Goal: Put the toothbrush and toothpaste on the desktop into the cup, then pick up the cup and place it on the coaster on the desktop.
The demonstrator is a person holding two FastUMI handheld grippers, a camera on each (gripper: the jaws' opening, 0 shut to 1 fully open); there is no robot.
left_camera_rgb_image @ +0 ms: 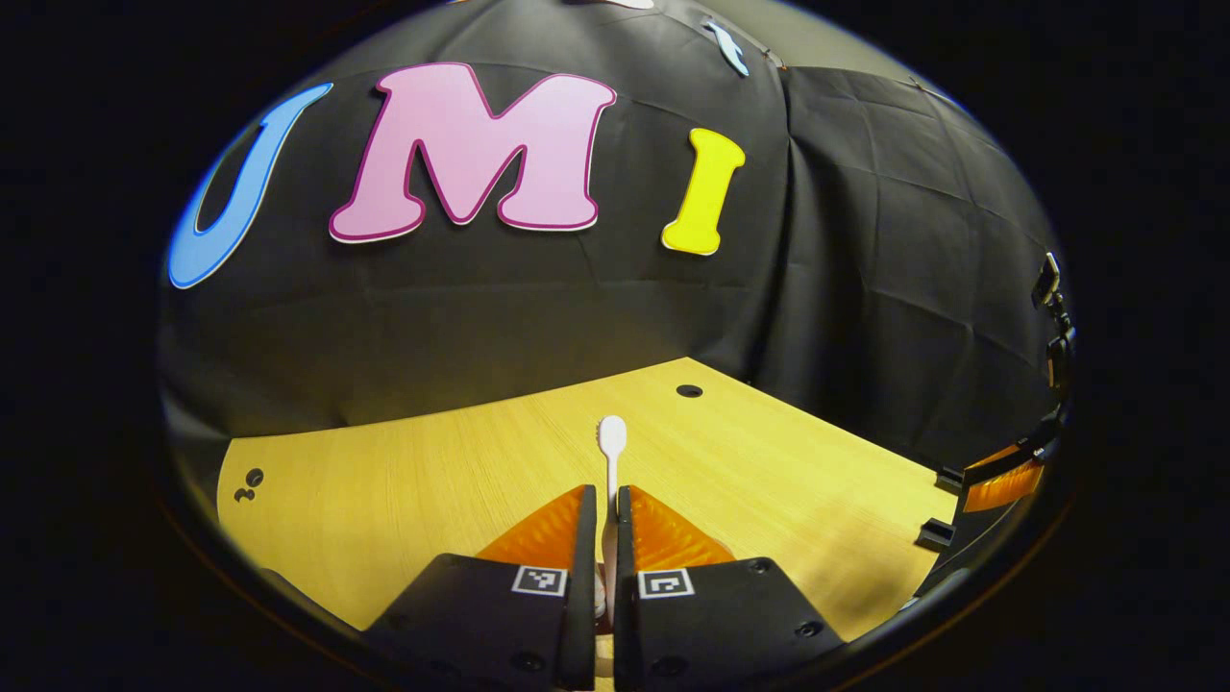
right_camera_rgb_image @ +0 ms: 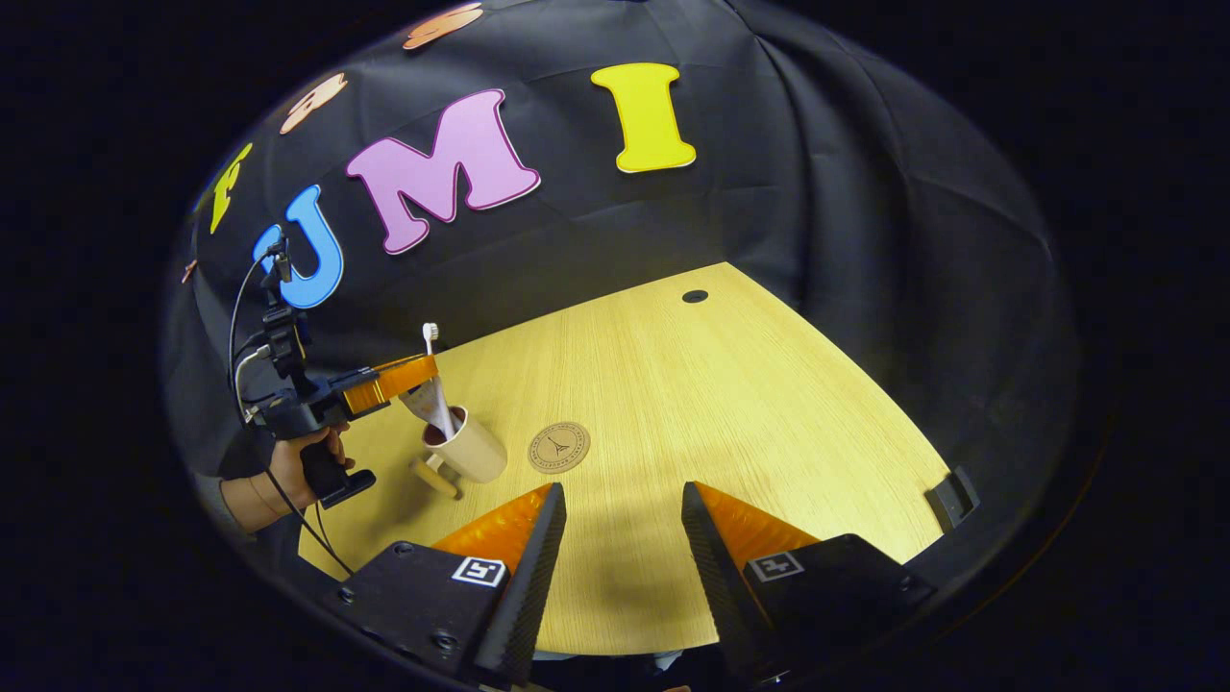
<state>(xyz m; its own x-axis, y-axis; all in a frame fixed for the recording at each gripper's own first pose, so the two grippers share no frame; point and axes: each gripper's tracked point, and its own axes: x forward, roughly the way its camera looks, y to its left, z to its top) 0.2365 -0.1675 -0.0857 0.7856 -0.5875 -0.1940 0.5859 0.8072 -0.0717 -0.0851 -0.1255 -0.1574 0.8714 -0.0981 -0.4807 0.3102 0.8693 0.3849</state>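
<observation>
My left gripper (left_camera_rgb_image: 603,502) is shut on a white toothbrush (left_camera_rgb_image: 612,437), whose head sticks out ahead of the fingers. In the right gripper view a hand holds that left gripper (right_camera_rgb_image: 392,379) just above a cream cup (right_camera_rgb_image: 473,450) with a wooden handle. The toothbrush (right_camera_rgb_image: 430,333) stands upright with its head above the fingers. A pale tube, likely the toothpaste (right_camera_rgb_image: 432,404), leans in the cup under it. A round coaster (right_camera_rgb_image: 558,447) lies just right of the cup. My right gripper (right_camera_rgb_image: 623,492) hovers open over the near desk, holding nothing.
The wooden desk (right_camera_rgb_image: 730,404) has a dark cable hole (right_camera_rgb_image: 694,296) near its far edge, and black cloth walls stand close behind it. A black clamp (right_camera_rgb_image: 951,497) sits on the right desk edge. The right gripper (left_camera_rgb_image: 999,483) shows at the right edge of the left gripper view.
</observation>
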